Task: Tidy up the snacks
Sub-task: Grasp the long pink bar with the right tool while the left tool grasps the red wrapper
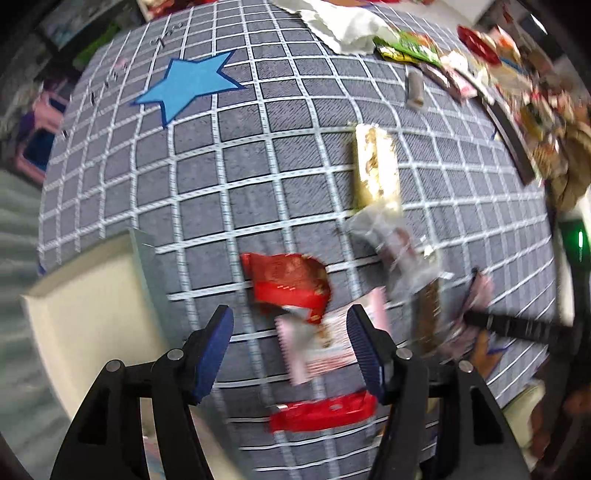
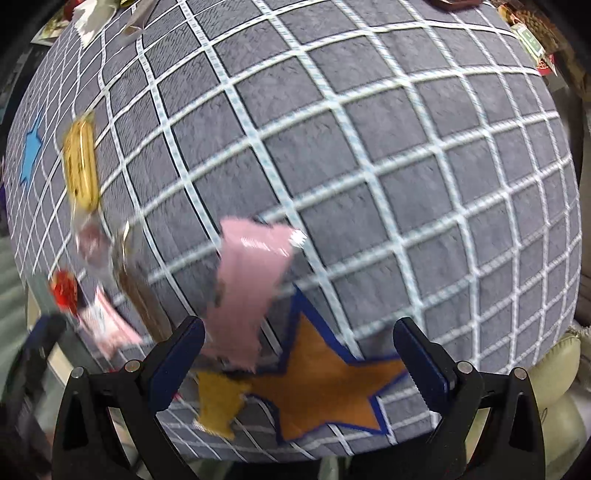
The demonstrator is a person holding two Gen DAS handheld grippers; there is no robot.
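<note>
Several snack packets lie on the grey checked cloth (image 1: 221,166). My left gripper (image 1: 290,332) is open above a pink-and-white packet (image 1: 325,343), with a red packet (image 1: 291,284) just beyond and a red bar (image 1: 325,411) below. A yellow bar (image 1: 376,170) and a clear wrapper (image 1: 399,243) lie to the right. My right gripper (image 2: 299,339) is open over an orange star (image 2: 325,384). A pink packet (image 2: 247,291) stands blurred by its left finger, and a yellow packet (image 2: 218,402) lies beside the star.
A blue star (image 1: 188,86) marks the far left of the cloth. A cream tray (image 1: 88,314) sits at the left edge. A heap of mixed snacks (image 1: 517,85) and a white cloth (image 1: 343,26) lie at the back right. A yellow bar (image 2: 79,168) lies far left.
</note>
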